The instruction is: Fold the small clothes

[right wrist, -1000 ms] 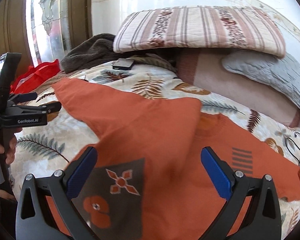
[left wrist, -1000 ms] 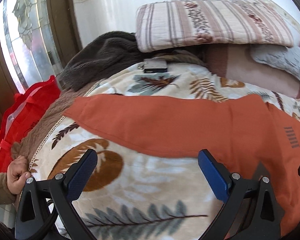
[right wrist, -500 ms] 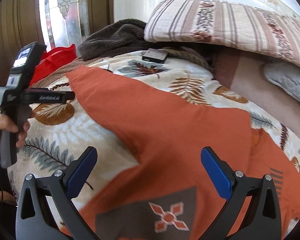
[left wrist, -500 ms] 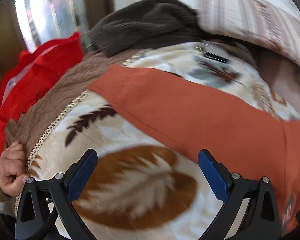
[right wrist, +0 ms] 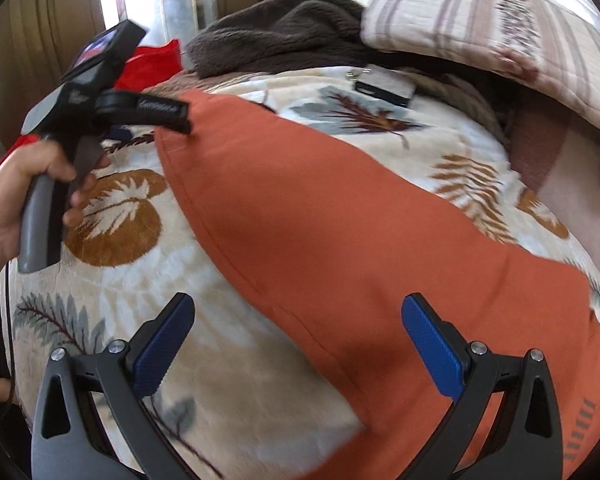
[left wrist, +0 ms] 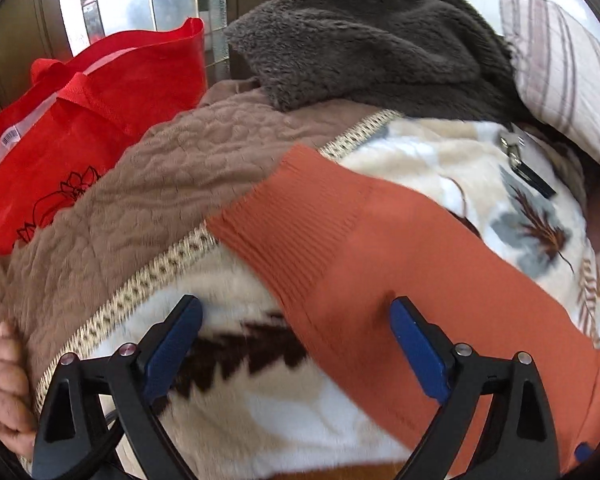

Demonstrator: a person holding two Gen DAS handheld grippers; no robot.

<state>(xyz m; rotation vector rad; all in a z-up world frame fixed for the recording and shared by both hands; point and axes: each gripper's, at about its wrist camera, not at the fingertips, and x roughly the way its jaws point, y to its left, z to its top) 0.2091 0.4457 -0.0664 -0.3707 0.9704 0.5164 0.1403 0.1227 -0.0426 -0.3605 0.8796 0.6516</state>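
Observation:
An orange knit sweater (right wrist: 340, 216) lies spread on a leaf-print blanket (right wrist: 112, 304). Its long sleeve (left wrist: 400, 248) runs to the left and ends in a ribbed cuff (left wrist: 288, 208) at the blanket's trimmed edge. My left gripper (left wrist: 296, 328) is open, low over the sleeve just behind the cuff, its right finger over the orange cloth. It also shows in the right wrist view (right wrist: 168, 116) at the sleeve's end. My right gripper (right wrist: 298, 324) is open and empty above the sleeve near the sweater's body.
A red bag (left wrist: 80, 120) stands left of the bed. A brown quilted cover (left wrist: 140, 200), a dark fleece (left wrist: 360, 40) and a striped pillow (right wrist: 500, 28) lie at the back. A small dark device (right wrist: 384, 84) rests on the blanket.
Both grippers have moved left along the sleeve. The left one has come down close to the cuff. The sweater's patterned front has left the right wrist view.

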